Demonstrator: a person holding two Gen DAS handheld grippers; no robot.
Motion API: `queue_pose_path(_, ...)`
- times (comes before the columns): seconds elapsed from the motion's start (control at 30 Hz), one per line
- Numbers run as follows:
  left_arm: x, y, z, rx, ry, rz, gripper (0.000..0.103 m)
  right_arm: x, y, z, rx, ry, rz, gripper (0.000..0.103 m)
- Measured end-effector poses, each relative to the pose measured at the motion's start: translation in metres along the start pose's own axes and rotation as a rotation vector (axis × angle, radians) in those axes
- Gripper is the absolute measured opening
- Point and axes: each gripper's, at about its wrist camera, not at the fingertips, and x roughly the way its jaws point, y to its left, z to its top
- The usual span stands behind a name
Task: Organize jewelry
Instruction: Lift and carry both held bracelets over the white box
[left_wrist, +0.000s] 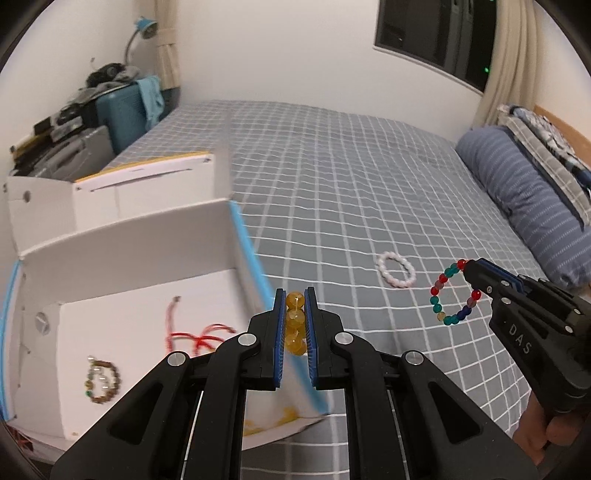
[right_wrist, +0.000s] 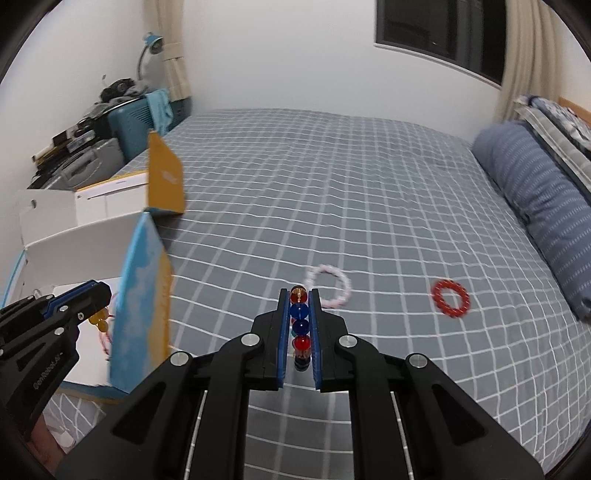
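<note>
Left gripper (left_wrist: 295, 295) is clamped on a yellow amber-bead bracelet (left_wrist: 295, 323), jaws nearly closed with the beads stacked between the blue pads; it hangs over the blue-edged right wall of the white open box (left_wrist: 147, 258); in the right wrist view the same beads dangle under its tip just inside the box; right gripper (right_wrist: 299, 295) is closed on a multicolour bead bracelet (right_wrist: 300, 325), red, blue and amber beads pinched in a line between the pads; in the left wrist view that bracelet's loop (left_wrist: 452, 293) hangs free from the tip, above the grey checked bedsheet (left_wrist: 332, 166), right of the box; inside the box on its white floor lie a red cord bracelet (left_wrist: 199, 334) and a brown-green bead bracelet (left_wrist: 102, 380), apart from each other; white bead bracelet (left_wrist: 396, 269) lies flat on the sheet between box and right gripper; red bead bracelet (right_wrist: 450, 298) lies on the sheet further right, near the blue striped pillow (right_wrist: 535, 206); second open white box (left_wrist: 110, 188) with yellow outside stands behind the first, touching it; teal suitcase (left_wrist: 125, 114) and clutter beyond the bed's far left edge.
</note>
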Motion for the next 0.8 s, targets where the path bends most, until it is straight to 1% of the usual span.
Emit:
queue_pose_path(0.2, -0.017, 0.039, 0.000, -0.040, -0.018, 0.039, 0.009, -0.004, 0.035, 0.010, -0.034, -0.018, 0.028, 0.009)
queue_pose_path(0.43, -0.034, 0.079, -0.003, -0.092, -0.034, 0.095, 0.009, -0.012, 0.076, 0.019, -0.064, -0.038, 0.081, 0.009)
queue_pose_path(0.8, -0.047, 0.122, -0.013, -0.129, -0.036, 0.151, 0.009, -0.022, 0.141, 0.023, -0.120, -0.056, 0.155, 0.009)
